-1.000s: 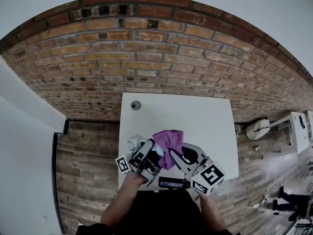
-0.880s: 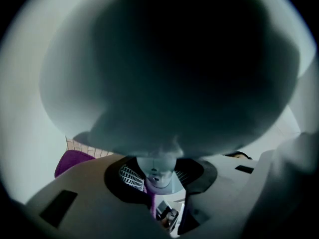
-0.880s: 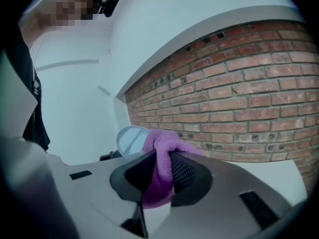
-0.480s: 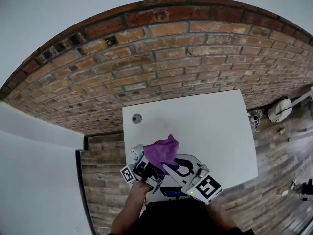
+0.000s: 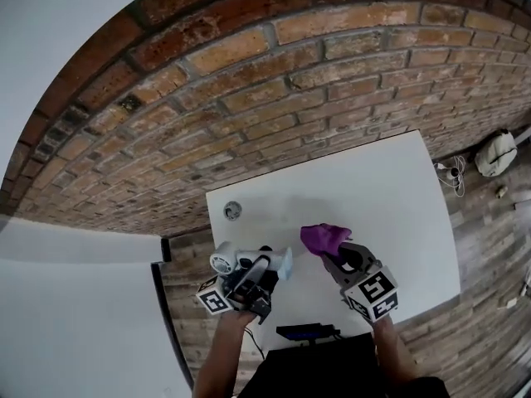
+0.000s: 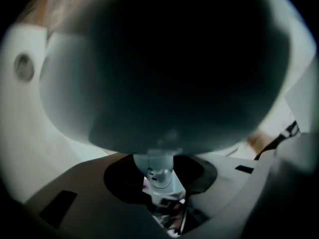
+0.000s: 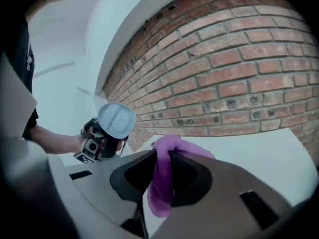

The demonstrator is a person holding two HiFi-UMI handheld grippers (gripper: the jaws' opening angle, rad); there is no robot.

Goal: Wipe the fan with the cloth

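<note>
My left gripper (image 5: 259,270) is clamped on the small fan (image 5: 224,261). In the left gripper view its pale neck sits pinched between the jaws and its dark rounded head fills most of the picture. I hold it over the front left part of the white table (image 5: 373,189), with its round white end towards the table's left edge.

My right gripper (image 5: 338,252) is clenched on the purple cloth (image 5: 322,237), which bunches up above the jaws and hangs down between them in the right gripper view. The cloth is near the fan but apart from it, with bare table showing between them.

The only markings I can make out are the black-and-white square patterns on my marker cubes (image 5: 372,293). A small round grommet (image 5: 233,211) sits at the table's far left corner, below the brick wall (image 5: 290,81).
</note>
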